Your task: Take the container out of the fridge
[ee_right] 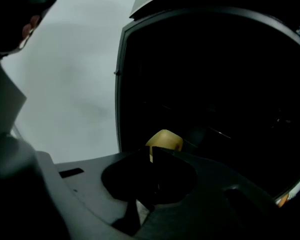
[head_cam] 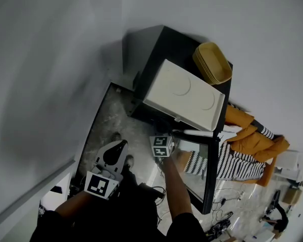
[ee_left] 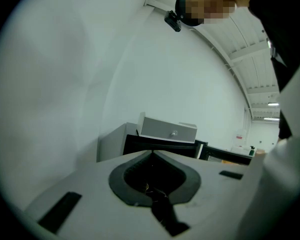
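- Right gripper point(ee_right: 151, 155): jaws drawn to a thin slit with a yellow sliver in it. It reads as a pinch on the rim of the yellow container point(ee_right: 165, 140).
- The container sits inside the dark fridge point(ee_right: 121, 84), low, just beyond the tips.
- Left gripper point(ee_left: 151, 153): jaws together, nothing between them. It is held low, well apart from the fridge.
- Fridge door point(head_cam: 210, 175) stands open.
- Step in hand (judged): drawing the container out.
- Method: pinch firmly and pull straight back along the jaws. Hold the container level and clear of shelf and frame.
- The rim hold looks thin, so go slowly, without twisting.
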Demonstrator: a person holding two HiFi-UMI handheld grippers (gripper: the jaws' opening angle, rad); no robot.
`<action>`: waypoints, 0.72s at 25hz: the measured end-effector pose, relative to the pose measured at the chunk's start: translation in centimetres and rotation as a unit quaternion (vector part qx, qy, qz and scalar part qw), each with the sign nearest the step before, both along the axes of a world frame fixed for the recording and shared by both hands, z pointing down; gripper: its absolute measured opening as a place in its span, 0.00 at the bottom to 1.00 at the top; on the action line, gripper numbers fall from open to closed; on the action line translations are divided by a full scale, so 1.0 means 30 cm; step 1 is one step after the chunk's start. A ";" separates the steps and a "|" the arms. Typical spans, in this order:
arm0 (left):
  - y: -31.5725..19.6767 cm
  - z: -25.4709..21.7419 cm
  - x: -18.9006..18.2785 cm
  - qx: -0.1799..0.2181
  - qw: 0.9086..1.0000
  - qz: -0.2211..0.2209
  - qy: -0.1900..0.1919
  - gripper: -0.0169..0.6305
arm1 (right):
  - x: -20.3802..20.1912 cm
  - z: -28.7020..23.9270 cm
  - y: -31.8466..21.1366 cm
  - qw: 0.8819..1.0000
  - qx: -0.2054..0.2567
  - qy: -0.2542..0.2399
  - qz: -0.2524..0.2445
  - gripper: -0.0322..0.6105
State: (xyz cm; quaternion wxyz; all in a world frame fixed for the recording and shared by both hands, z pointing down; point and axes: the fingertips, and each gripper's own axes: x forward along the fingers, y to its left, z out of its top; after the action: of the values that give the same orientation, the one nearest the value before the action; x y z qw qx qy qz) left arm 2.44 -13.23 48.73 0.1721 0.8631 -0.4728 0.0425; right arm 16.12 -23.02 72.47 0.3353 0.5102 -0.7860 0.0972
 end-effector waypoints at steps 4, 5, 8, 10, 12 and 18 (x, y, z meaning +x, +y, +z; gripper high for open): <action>0.003 0.012 -0.002 -0.004 1.000 -0.001 0.005 0.03 | -0.004 0.085 -0.030 0.998 -0.013 0.048 -0.026 0.06; 0.004 0.015 -0.003 -0.005 1.000 -0.002 0.006 0.03 | -0.007 0.104 -0.037 0.997 -0.016 0.061 -0.036 0.07; 0.002 0.019 -0.012 -0.009 1.000 -0.006 0.006 0.03 | -0.019 0.153 -0.063 0.992 -0.019 0.102 -0.067 0.09; 0.000 0.022 -0.021 -0.009 1.000 -0.010 0.005 0.03 | -0.024 0.187 -0.076 0.988 -0.024 0.127 -0.085 0.09; 0.001 0.027 -0.031 -0.010 1.000 -0.014 0.004 0.03 | -0.026 0.223 -0.083 0.982 -0.030 0.152 -0.103 0.10; -0.012 0.051 -0.056 -0.020 1.000 -0.021 0.002 0.03 | -0.017 0.307 -0.120 0.967 -0.045 0.208 -0.137 0.11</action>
State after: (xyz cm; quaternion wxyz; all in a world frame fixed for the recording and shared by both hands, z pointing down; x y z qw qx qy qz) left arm 0.76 -13.60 50.26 0.1914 0.8496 -0.4892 0.0467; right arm 15.59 -26.61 81.69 0.5241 0.3911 -0.7562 -0.0226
